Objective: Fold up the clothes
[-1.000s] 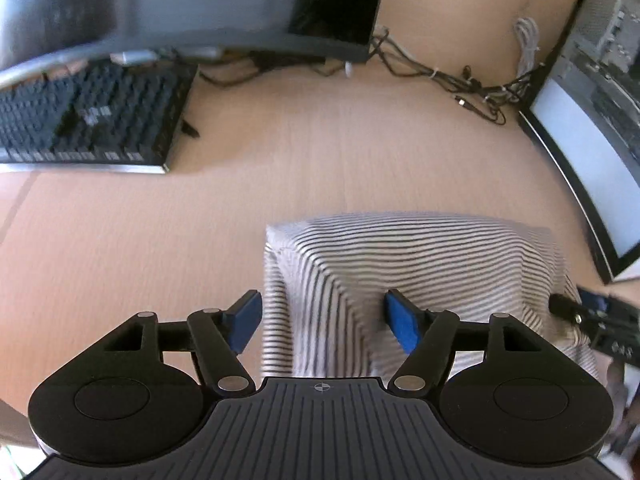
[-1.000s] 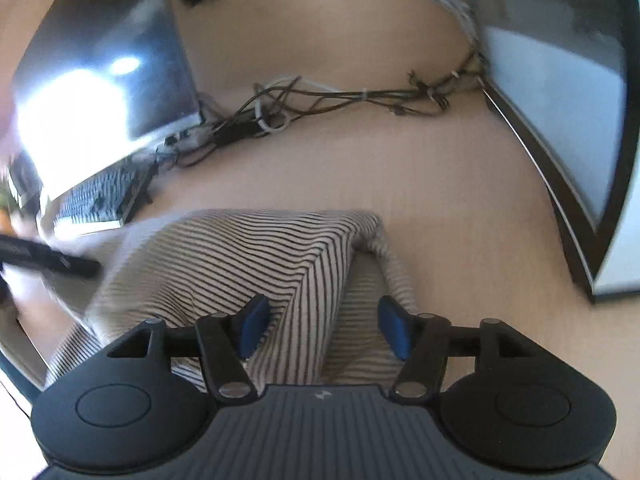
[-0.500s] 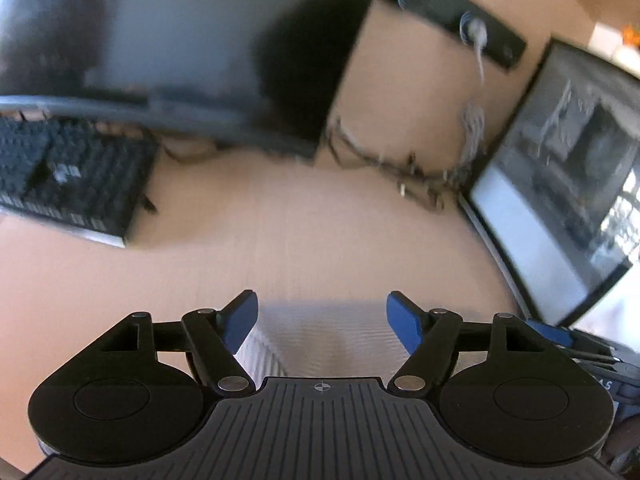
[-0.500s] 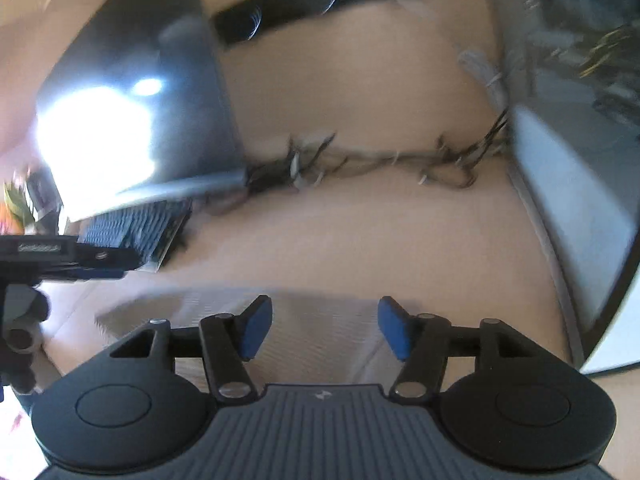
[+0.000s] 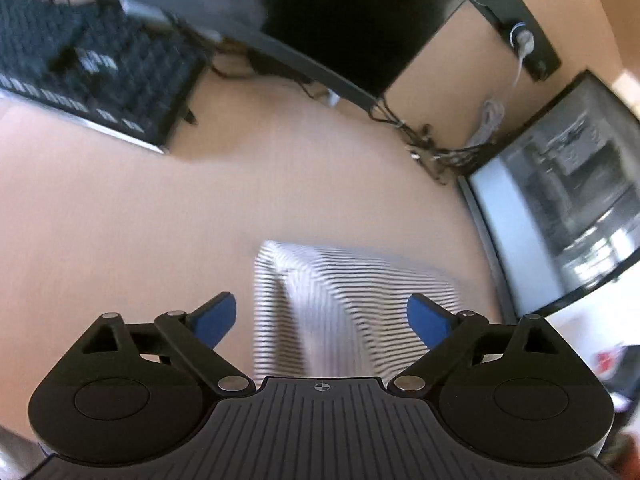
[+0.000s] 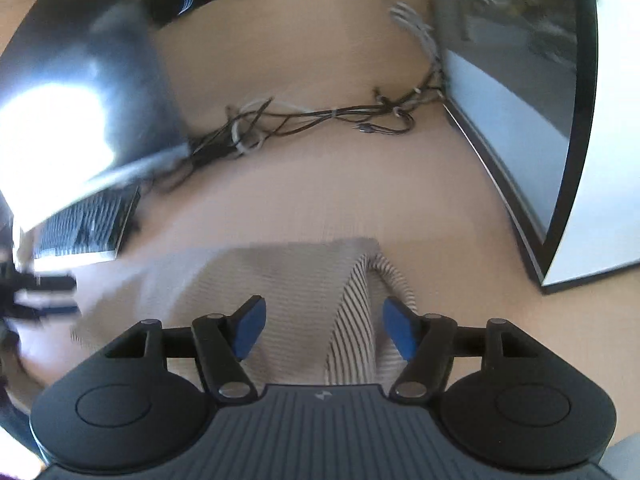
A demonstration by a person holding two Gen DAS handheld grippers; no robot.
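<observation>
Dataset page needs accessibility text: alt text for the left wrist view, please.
The left gripper, jaws wide open and just opened further, hovers empty over a folded striped garment on a tan desk. A black keyboard lies far left, a monitor stands right, tangled cables behind; the picture is motion-blurred.

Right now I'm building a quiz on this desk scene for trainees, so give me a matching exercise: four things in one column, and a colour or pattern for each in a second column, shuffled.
Things:
1. folded shirt
2. keyboard
3. left gripper finger pads
4. desk

Colours or patterns:
A. light tan wood
B. blue
C. thin dark and white stripes
D. black

Pairs: 1-C, 2-D, 3-B, 4-A
</observation>
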